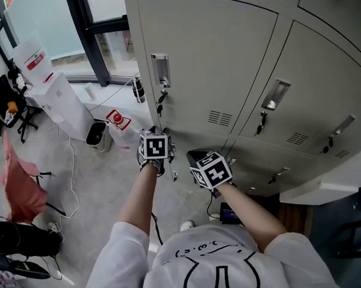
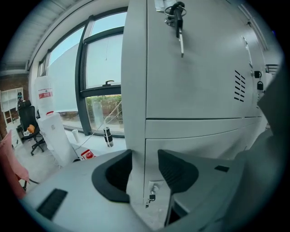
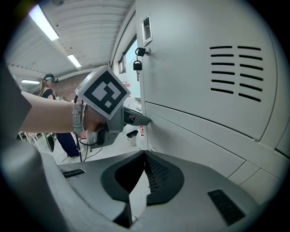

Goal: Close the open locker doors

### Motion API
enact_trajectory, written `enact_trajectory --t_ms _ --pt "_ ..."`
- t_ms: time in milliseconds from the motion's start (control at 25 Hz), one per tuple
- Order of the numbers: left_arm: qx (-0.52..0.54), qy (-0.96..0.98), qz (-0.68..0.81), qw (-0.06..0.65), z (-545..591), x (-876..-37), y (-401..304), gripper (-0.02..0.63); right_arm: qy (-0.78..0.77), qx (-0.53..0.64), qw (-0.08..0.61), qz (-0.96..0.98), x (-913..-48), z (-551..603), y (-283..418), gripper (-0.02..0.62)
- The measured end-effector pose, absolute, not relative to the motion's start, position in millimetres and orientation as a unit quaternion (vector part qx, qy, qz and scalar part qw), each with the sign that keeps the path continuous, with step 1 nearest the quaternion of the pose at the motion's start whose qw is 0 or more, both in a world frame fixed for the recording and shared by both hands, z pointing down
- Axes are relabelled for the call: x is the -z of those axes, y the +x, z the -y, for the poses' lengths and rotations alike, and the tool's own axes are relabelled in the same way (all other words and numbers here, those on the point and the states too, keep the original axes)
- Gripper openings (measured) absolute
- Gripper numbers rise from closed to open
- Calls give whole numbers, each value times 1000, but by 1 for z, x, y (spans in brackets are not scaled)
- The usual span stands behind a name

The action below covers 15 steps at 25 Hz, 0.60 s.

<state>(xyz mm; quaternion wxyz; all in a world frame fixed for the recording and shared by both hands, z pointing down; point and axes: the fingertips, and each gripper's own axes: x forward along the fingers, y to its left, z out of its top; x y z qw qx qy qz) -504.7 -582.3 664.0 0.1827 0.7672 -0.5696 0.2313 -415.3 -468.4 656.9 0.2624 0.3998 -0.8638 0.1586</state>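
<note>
Before the lockers we count two grippers and three handled doors (image 1: pixel 216 62) in one row, all flush. Our left gripper (image 2: pixel 145 158) gapes wide, a lower door (image 2: pixel 204 141) and its key (image 2: pixel 152 197) between the jaws. Our right gripper (image 3: pixel 145 156) is clenched empty just beside that door.

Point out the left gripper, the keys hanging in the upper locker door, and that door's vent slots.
left gripper (image 2: pixel 145 155): left gripper view, midway between its open fingertips.
keys (image 2: pixel 178 20): left gripper view, on the hanging bunch.
vent slots (image 2: pixel 240 85): left gripper view, middle of the slot group.
</note>
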Motion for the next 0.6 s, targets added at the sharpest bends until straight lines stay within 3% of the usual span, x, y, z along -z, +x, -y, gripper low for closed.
enact_trajectory --t_ms 400,520,600 --pt "-239 779 554 172 576 -670 -507 196 403 -188 171 879 -630 451 -424 23" --pt "-224 775 561 187 566 -673 -512 162 406 -170 182 879 -629 446 -420 23" --pt "-210 775 564 194 557 -671 -514 96 410 -163 186 878 -626 444 -416 21"
